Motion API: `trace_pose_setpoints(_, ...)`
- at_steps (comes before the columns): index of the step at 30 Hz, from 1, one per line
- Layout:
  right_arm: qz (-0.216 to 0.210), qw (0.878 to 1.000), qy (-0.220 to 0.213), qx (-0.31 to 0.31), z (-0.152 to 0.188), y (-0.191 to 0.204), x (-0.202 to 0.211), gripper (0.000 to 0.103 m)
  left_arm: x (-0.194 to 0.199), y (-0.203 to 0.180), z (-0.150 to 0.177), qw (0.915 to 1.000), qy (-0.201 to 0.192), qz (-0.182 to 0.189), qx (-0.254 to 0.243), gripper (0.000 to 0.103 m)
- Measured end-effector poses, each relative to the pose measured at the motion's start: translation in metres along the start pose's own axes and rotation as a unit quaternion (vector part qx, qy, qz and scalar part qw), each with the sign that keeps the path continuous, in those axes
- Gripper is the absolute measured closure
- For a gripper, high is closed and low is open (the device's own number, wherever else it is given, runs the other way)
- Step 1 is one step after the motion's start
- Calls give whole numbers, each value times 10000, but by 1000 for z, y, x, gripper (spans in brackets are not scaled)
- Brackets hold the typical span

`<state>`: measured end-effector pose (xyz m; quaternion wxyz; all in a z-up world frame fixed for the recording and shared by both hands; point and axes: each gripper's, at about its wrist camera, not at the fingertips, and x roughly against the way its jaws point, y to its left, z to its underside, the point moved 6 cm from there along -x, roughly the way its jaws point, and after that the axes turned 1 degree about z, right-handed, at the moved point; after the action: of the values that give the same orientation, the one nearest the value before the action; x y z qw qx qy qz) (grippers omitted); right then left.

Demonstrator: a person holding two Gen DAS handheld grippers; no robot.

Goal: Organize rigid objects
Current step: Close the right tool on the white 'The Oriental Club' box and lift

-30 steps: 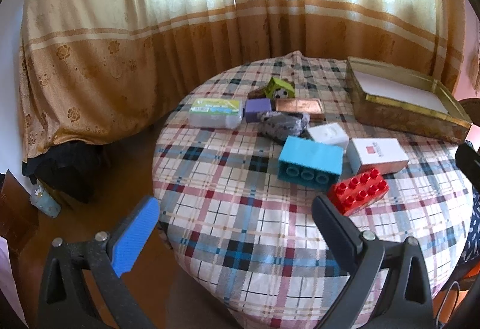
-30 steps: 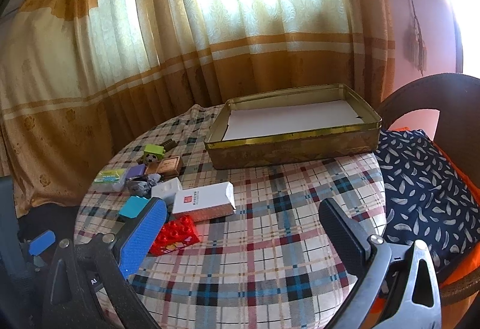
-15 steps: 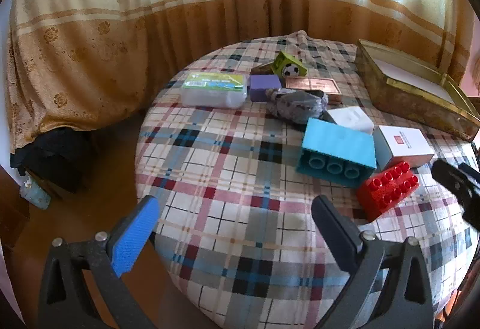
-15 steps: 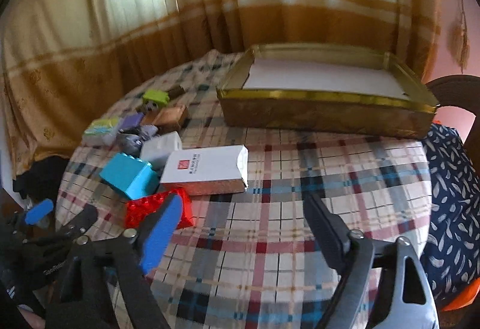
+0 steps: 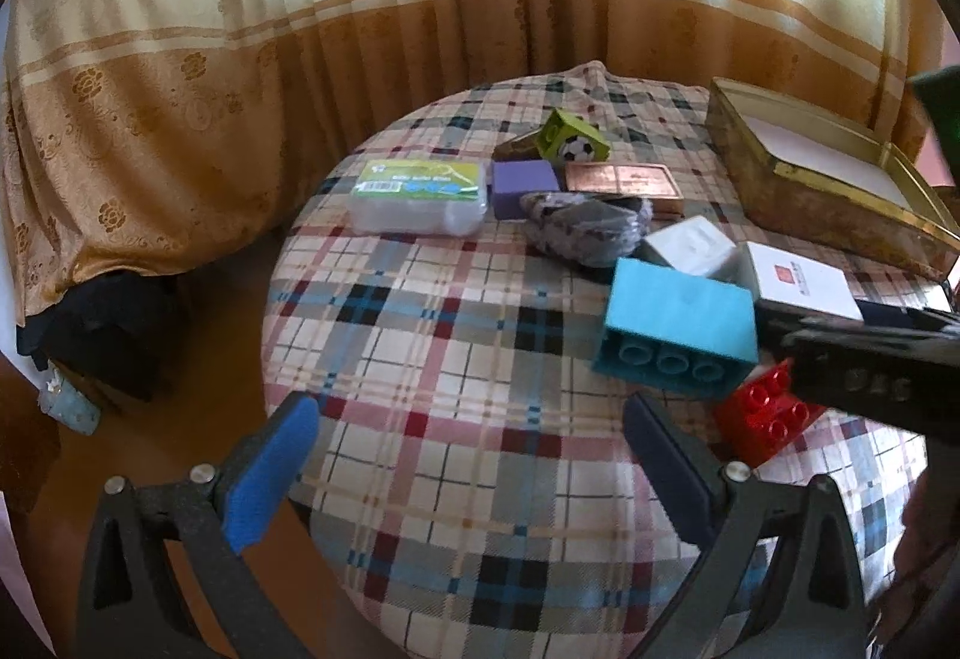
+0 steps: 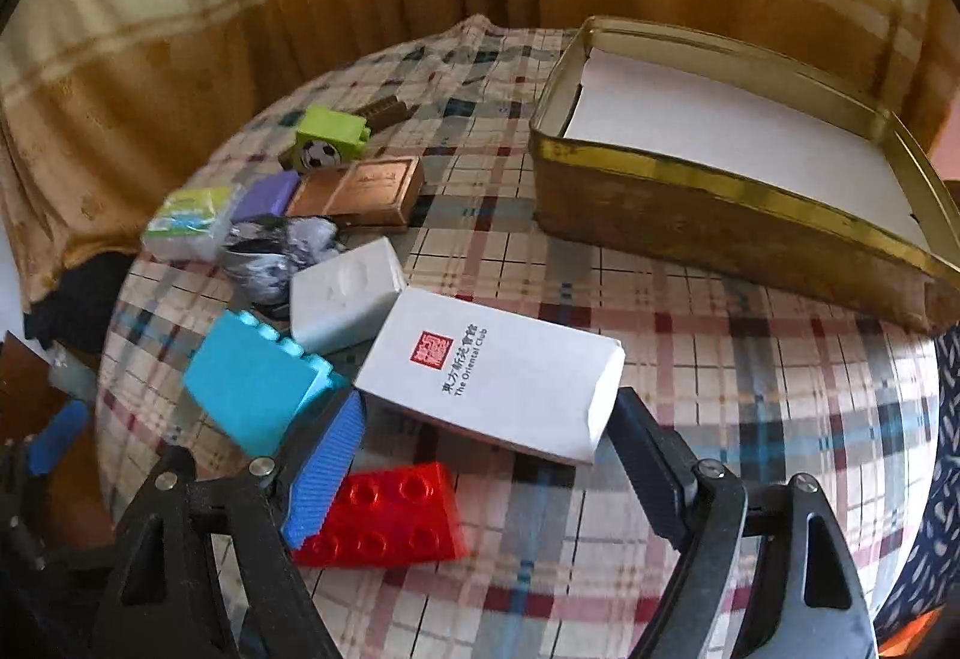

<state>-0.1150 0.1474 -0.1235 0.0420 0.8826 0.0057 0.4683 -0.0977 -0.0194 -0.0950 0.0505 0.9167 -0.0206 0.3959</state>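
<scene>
Several rigid objects lie on the plaid round table. My right gripper is open, its fingers straddling the near end of a white box with a red seal, just above a red brick. A teal brick and a white block lie to its left. My left gripper is open and empty over the table's near left edge. In the left wrist view the teal brick, red brick and white box sit at right, partly hidden by the right gripper.
An open gold tin lined with white paper stands at the back right. Further back lie a copper box, a green football block, a purple block, a clear tub and a grey crumpled bundle.
My right gripper has moved forward and down until its fingers flank the white box. My left gripper has advanced a little toward the table.
</scene>
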Motion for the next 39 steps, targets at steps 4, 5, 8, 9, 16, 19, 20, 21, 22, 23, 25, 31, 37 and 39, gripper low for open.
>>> trace_pose_setpoints(4,198,9994,-24,295,-1,0,-1,31,0,-7,-4,9998,-22,119,-128,0)
trace_pose_setpoints(5,212,9993,-58,307,-2,-3,0,46,-1,-9,-5,9998,-10,159,-149,0)
trace_pose_setpoints(8,63,9997,-99,197,-4,-14,7,63,-3,-14,-8,9996,31,229,-184,0)
trace_pose_setpoints(9,43,9998,-139,159,-4,-17,9,63,-3,-16,-8,9994,33,272,-190,0)
trace_pose_setpoints(16,-230,9990,-391,21,2,-29,29,59,-7,-19,-7,9989,134,427,-127,0)
trace_pose_setpoints(19,-367,9981,-504,-16,-4,-29,35,27,-7,-17,-7,9990,112,397,-154,0)
trace_pose_setpoints(20,-420,9976,-539,46,-6,-27,37,25,-6,-16,-7,9991,101,378,-165,0)
trace_pose_setpoints(21,-438,9972,-581,165,-10,-23,37,25,-6,-15,-8,9992,92,360,-177,0)
trace_pose_setpoints(22,-378,9967,-633,330,-14,-18,36,25,-5,-14,-8,9992,88,346,-187,0)
trace_pose_setpoints(23,-295,9960,-689,479,-18,-15,35,25,-5,-12,-8,9993,83,324,-195,0)
trace_pose_setpoints(25,-38,9923,-727,1001,-27,-1,27,25,-4,-10,-10,9993,72,316,-205,0)
trace_pose_setpoints(31,-110,9867,-159,1611,-23,17,-15,27,-3,-14,-18,9987,54,447,-243,0)
trace_pose_setpoints(37,-310,9955,-191,877,-22,-9,-2,59,-12,-42,-33,9959,171,759,-465,0)
trace_pose_setpoints(39,-343,9967,-287,674,-19,-19,11,59,-13,-51,-37,9951,162,818,-533,0)
